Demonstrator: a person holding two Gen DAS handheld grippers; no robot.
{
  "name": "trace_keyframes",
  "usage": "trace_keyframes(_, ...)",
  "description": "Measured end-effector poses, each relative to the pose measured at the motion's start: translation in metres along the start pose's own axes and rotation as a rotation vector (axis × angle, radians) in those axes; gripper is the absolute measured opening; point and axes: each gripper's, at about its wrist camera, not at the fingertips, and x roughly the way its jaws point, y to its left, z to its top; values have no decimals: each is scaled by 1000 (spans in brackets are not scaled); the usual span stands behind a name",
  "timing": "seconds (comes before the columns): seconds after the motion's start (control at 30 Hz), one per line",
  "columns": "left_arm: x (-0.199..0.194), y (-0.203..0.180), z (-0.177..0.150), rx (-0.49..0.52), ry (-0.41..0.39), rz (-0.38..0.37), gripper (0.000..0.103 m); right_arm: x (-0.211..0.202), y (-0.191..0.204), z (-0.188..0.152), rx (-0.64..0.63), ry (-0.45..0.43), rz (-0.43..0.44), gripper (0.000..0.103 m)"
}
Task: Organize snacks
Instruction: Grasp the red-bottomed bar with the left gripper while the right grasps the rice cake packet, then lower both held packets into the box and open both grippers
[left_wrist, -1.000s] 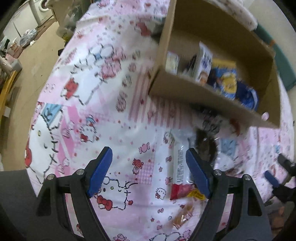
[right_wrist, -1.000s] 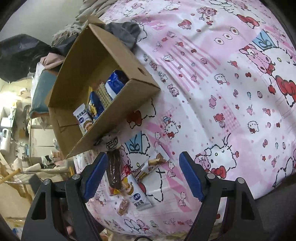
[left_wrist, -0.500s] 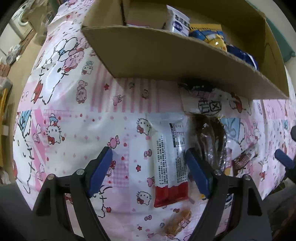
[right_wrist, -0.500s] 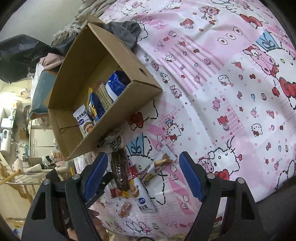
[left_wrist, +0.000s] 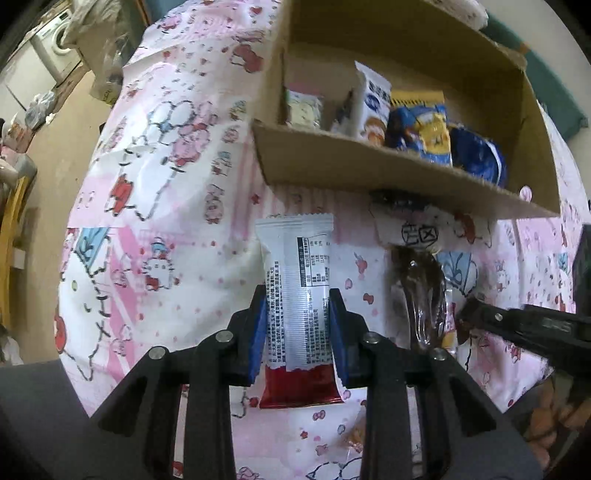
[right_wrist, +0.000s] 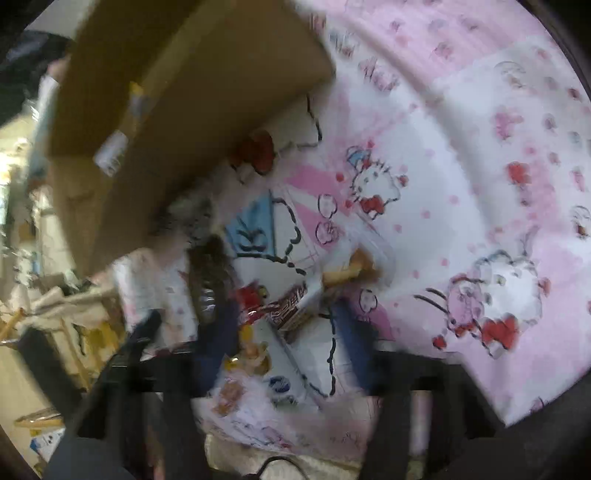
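So, how far: a good part is done, a small part is left.
Bed sheet (left_wrist: 155, 206): pink, with cartoon cats; everything sits on it.
Cardboard box (left_wrist: 369, 173): the biggest thing, and the home for the snacks.
In the box: a blue and yellow bag (left_wrist: 421, 129), a dark blue bag (left_wrist: 476, 158), a white packet (left_wrist: 375, 103) and a pale little pack (left_wrist: 304, 110) are already put away.
Still out: a few snacks lie on the sheet just in front of the box.
White and red snack bar (left_wrist: 299, 306): right in front of the box; this one is next, I think.
Brown candy in clear wrap (left_wrist: 421, 291): beside the bar, in front of the box, not yet picked.
Left tongs (left_wrist: 298, 321): they have just squeezed in and now pinch the white and red snack bar on both sides.
Right tongs (right_wrist: 284, 339): they have just been closing over the little pile of packets (right_wrist: 291, 306) in front of the box; too blurry to tell if they pinch one.
Left to do: lift the bar into the box, then the rest.
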Motion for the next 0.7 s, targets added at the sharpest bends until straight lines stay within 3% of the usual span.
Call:
trace_keyframes(0.03,-3,3,1,-6,-6,2,27,0,6,3,-37,-19,-35,17)
trace_keyframes(0.13,-10,15,2,-38,-10,-2,27,-6,18,-1,-117,-66,-72,18)
trace_keyframes(0.23,-16,33,1,-54,-18,-8,27,-14,18,-11,-124,-79,-24,18)
trace_keyframes(0.53,-29,39,-13,-61,-57,-3,27,-41,16,-26,-153,-125,24,18)
trace_keyframes(0.7,-48,41,-20,-58,-84,-27,27,-64,14,-29,-172,-127,96,18)
